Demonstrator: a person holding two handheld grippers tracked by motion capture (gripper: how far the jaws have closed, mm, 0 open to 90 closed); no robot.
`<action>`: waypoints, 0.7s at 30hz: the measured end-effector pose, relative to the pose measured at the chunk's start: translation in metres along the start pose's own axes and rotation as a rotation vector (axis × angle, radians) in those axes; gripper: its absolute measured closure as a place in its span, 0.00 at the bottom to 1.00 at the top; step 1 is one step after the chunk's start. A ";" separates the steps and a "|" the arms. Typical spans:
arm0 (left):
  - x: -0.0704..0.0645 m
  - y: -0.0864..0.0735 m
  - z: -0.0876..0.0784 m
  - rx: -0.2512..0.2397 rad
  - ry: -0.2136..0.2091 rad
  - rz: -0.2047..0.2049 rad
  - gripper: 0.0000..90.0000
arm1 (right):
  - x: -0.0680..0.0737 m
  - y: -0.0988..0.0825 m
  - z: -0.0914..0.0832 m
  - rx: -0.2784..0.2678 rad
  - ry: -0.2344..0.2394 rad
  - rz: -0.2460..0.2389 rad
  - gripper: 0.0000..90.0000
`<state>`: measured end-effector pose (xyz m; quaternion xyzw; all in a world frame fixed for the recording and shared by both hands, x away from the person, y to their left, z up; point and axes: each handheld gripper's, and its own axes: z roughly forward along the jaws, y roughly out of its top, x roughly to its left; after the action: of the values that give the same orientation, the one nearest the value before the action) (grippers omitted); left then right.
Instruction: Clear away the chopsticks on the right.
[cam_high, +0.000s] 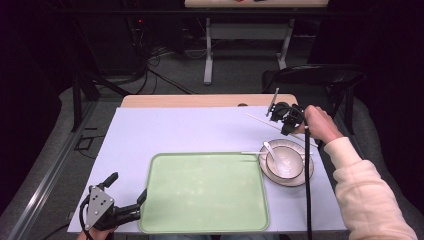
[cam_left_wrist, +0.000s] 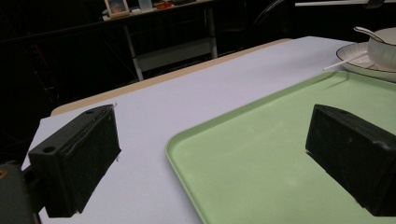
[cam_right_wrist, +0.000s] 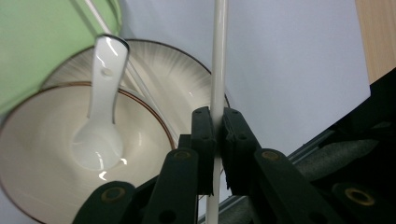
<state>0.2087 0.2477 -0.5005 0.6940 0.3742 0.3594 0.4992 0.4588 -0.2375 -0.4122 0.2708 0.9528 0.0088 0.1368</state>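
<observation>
Right gripper, jaws clamped on a chopstick, sits at 12 o'clock of the bowl; stick axis runs 10-to-4 o'clock. Left gripper, jaws wide, straddles the tray rim.

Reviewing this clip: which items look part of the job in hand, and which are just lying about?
Likely in play:
right gripper, shut on a white chopstick
second chopstick
bowl with spoon, on plate
green tray
left gripper, open

Lying about:
black chair
far table
</observation>
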 end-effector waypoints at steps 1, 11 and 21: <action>0.000 0.000 0.000 -0.001 0.000 -0.002 0.03 | 0.002 0.001 -0.003 -0.003 -0.003 0.018 0.94; 0.000 0.000 0.000 -0.002 0.001 -0.004 0.03 | 0.029 0.010 -0.033 -0.022 0.006 0.139 0.94; -0.001 0.000 -0.001 -0.003 0.002 0.000 0.03 | 0.063 0.017 -0.041 -0.035 0.017 0.189 0.94</action>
<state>0.2079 0.2474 -0.5005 0.6928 0.3740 0.3607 0.5000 0.4051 -0.1879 -0.3871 0.3568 0.9239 0.0408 0.1319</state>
